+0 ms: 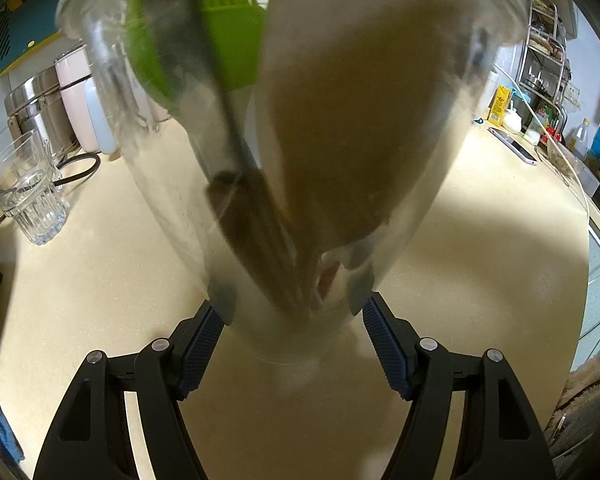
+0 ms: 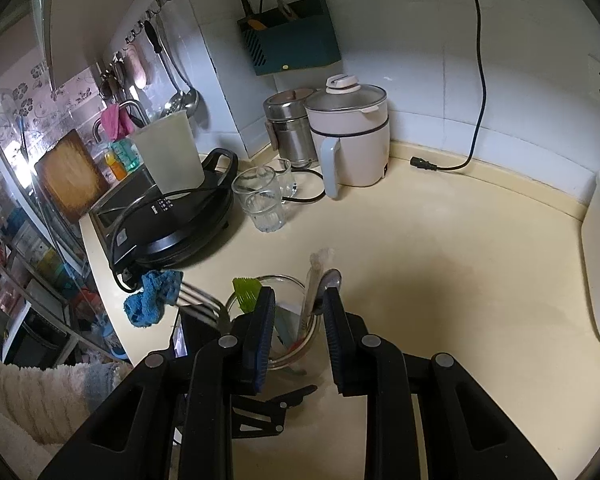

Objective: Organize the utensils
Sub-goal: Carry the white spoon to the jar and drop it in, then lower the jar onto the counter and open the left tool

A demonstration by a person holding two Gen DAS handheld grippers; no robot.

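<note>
A clear glass jar (image 1: 172, 184) stands on the cream countertop (image 1: 480, 240), and my left gripper (image 1: 292, 312) is shut on its base with both blue pads against the glass. Inside it lean a wooden spatula (image 1: 340, 120), a green silicone brush (image 1: 220, 20) and dark handles. In the right wrist view the same jar (image 2: 278, 279) sits just below my right gripper (image 2: 298, 292), whose jaws stand apart over the rim with nothing pressed between them. A metal spoon (image 2: 333, 278) rests by the right finger. A fork (image 2: 200, 300), the green brush (image 2: 247, 286) and a pale slim utensil (image 2: 320, 264) stick out of the jar.
Empty glass tumblers (image 2: 260, 200) stand beside a black electric griddle (image 2: 172, 216) with a blue cloth (image 2: 152, 296) at its front. A white electric pot (image 2: 352, 140) and steel canister (image 2: 290, 128) line the back wall. A phone (image 1: 512, 146) lies far right.
</note>
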